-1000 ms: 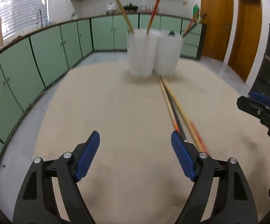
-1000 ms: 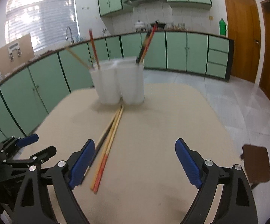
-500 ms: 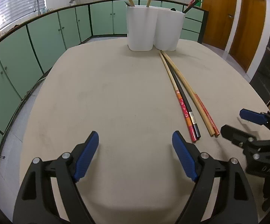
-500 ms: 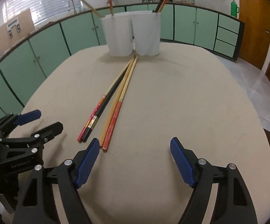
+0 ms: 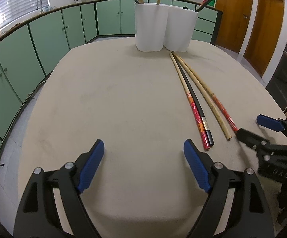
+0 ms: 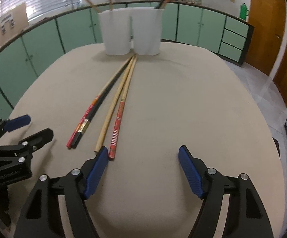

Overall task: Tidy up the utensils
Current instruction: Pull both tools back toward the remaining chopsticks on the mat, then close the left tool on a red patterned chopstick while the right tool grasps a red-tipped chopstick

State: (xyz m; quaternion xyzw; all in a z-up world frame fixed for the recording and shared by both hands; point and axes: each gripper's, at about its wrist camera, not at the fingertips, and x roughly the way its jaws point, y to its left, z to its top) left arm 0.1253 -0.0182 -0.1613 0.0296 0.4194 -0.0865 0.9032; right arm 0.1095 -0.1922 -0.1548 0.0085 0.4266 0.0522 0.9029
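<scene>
Green cabinets ring my beige surface point(image 5: 123, 99). Through the left wrist camera, my left gripper point(image 5: 144, 150) stands apart over bare cloth, four chopsticks point(image 5: 199, 101) to its right, below the white holder point(image 5: 163, 31). Through the right, my right gripper point(image 6: 143, 154) is closing, empty, its left pad point(image 6: 96, 170) just beside the chopstick ends.

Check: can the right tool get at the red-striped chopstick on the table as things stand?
Probably yes. The red-striped chopstick lies flat with its near end just inside the right tool's left pad; nothing lies over it. The jaws are closing with only that end between them. The plain wooden chopstick beside it could get pinched too.
</scene>
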